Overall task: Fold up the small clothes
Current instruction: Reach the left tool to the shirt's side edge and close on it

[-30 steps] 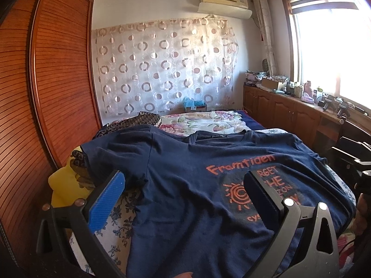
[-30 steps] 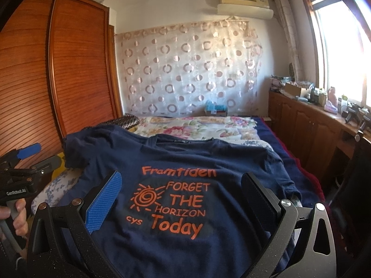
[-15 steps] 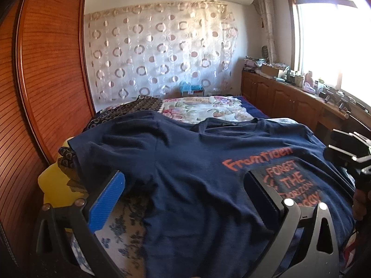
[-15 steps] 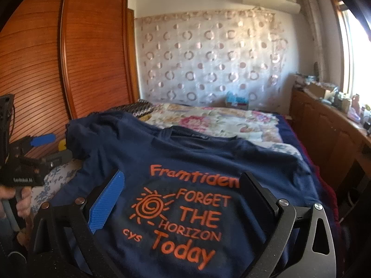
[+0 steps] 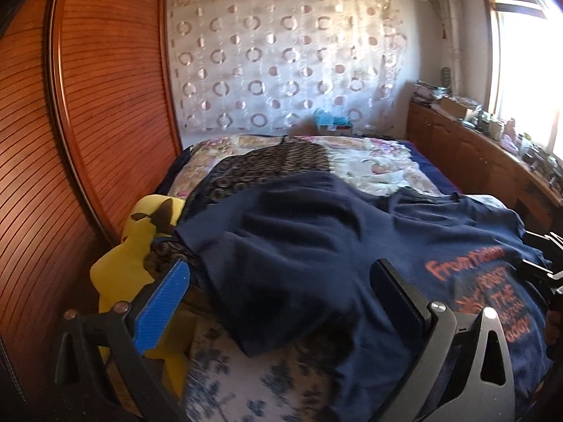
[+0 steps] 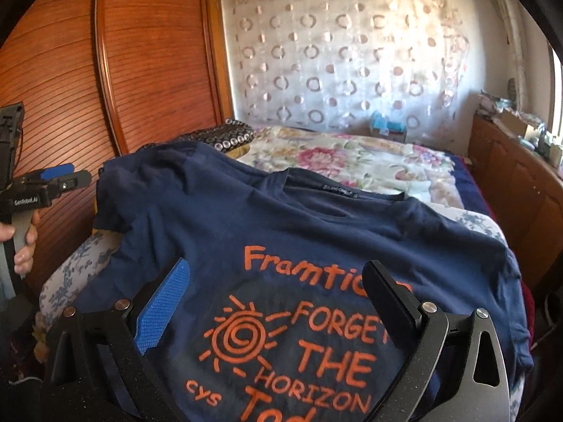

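Observation:
A navy T-shirt point(image 6: 281, 218) with orange print lies face up, spread across the near end of the bed; it also shows in the left wrist view point(image 5: 316, 246). My left gripper point(image 5: 281, 288) is open and empty, above the shirt's left sleeve point(image 5: 281, 316). It also shows from the side at the left edge of the right wrist view point(image 6: 52, 179). My right gripper point(image 6: 278, 295) is open and empty, hovering above the printed chest. Part of the right gripper shows at the right edge of the left wrist view point(image 5: 542, 267).
The bed has a floral sheet point(image 6: 352, 158). A dark patterned garment point(image 5: 274, 165) and a yellow cloth point(image 5: 130, 253) lie at the bed's left side. A wooden wardrobe point(image 5: 88, 123) stands at the left, low wooden cabinets point(image 5: 475, 154) at the right under a window.
Both grippers have swung left and moved nearer to the shirt. The left one now faces the left sleeve; the right one sits lower over the print. Both stayed open.

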Action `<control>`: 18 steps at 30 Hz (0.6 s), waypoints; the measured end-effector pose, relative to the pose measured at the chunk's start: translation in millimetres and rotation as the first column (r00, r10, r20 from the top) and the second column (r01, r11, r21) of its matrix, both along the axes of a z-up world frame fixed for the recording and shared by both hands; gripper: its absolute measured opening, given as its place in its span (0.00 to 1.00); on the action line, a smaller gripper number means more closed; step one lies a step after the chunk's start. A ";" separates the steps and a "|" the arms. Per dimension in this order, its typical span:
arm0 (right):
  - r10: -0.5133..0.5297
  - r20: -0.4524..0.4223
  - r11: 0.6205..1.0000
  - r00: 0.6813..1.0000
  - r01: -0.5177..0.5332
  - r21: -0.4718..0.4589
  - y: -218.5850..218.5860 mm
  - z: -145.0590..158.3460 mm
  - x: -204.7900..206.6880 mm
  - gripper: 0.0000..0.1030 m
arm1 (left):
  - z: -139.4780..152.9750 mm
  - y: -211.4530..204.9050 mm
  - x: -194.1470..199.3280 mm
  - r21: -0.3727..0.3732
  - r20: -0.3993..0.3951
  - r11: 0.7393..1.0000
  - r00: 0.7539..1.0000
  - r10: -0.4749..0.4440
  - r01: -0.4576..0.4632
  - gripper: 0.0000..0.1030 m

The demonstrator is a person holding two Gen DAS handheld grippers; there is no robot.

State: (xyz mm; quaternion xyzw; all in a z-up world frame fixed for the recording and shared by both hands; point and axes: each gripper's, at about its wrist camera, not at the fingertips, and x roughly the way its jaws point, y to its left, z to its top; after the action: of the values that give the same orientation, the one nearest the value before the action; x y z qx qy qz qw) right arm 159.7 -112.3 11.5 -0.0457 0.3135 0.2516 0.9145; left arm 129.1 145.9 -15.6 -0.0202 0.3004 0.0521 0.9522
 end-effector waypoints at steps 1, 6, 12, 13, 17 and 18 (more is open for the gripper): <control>0.004 -0.011 1.000 1.000 -0.004 0.002 1.0 -1.6 5.1 0.97 | -1.0 5.6 3.5 -0.005 -0.003 1.000 1.000 0.002 -0.002 1.00; 0.013 -0.067 1.000 0.998 -0.013 0.002 4.6 -8.0 29.0 0.89 | -5.7 27.8 20.4 -0.037 -0.027 0.999 1.000 0.002 -0.003 0.95; 0.017 -0.121 1.000 0.992 -0.018 -0.010 12.0 -20.2 51.4 0.88 | -9.2 57.7 36.6 -0.087 -0.055 0.996 0.998 0.017 -0.022 0.73; 0.018 -0.130 1.000 0.991 -0.020 -0.010 13.5 -22.2 54.2 0.88 | -9.3 61.8 38.6 -0.086 -0.058 0.996 0.998 0.027 -0.032 0.69; 0.027 -0.156 0.999 0.987 -0.030 -0.015 20.1 -30.0 62.4 0.88 | -9.0 77.7 44.2 -0.070 -0.069 0.996 0.996 0.048 -0.053 0.47; 0.029 -0.160 0.999 0.987 -0.032 -0.016 20.8 -30.9 63.3 0.88 | -9.9 80.6 44.7 -0.066 -0.075 0.996 0.996 0.050 -0.055 0.44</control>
State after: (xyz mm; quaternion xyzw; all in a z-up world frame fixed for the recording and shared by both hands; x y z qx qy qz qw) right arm 223.0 -91.5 -19.5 -0.0387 0.3874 0.2656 0.8820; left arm 173.8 226.5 -25.4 -0.0583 0.3359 0.0675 0.9377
